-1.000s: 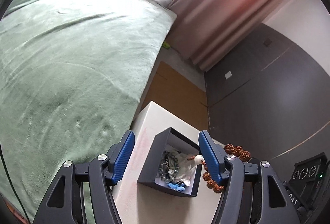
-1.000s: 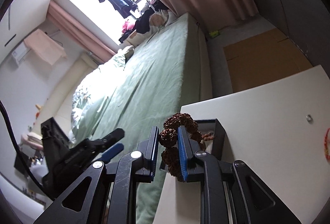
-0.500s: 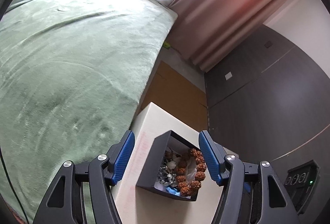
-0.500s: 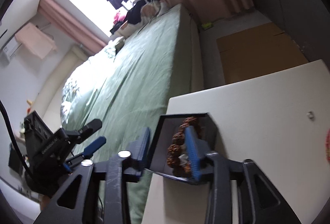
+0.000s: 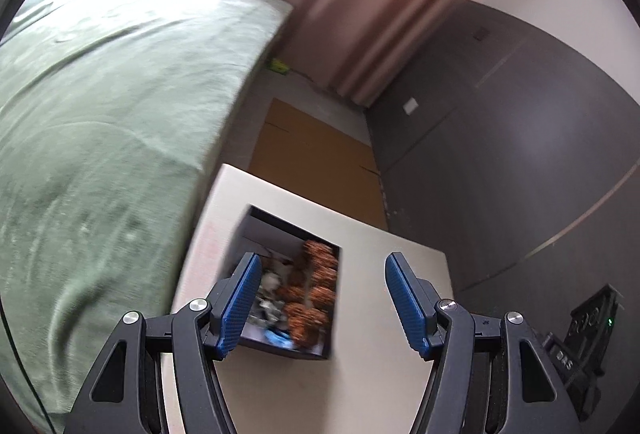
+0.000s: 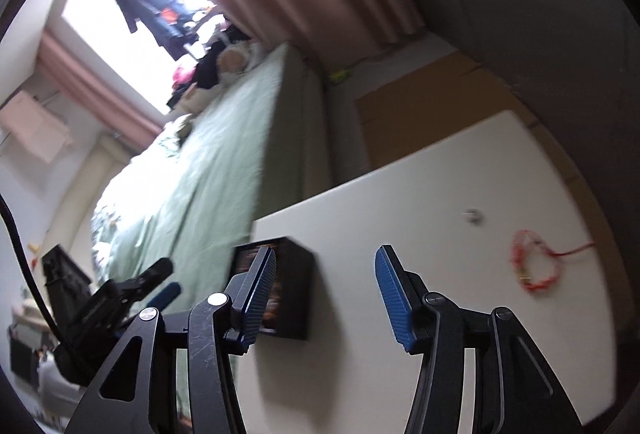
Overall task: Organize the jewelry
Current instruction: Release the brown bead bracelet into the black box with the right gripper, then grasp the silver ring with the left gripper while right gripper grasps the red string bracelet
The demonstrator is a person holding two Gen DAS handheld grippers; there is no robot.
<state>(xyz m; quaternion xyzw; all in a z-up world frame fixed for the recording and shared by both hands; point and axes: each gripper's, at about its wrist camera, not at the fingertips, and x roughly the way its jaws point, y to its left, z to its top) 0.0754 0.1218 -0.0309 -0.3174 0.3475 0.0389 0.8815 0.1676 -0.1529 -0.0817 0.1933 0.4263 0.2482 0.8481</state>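
A bed with a green cover runs beside the white bench. Pink curtains hang past it, next to a dark grey wardrobe. Brown cardboard lies on the floor. Dark clothes hang at the bright window.

The box is black outside, with a pale lining. In it lies a reddish-brown beaded bracelet with knobbly beads, beside greyish pieces and a bright blue scrap. The table is off-white. On it rests a red cord bracelet and a small silver ring. Both the left gripper and right gripper are black with ribbed blue pads. The bedspread is sage green, the curtains dusty pink.
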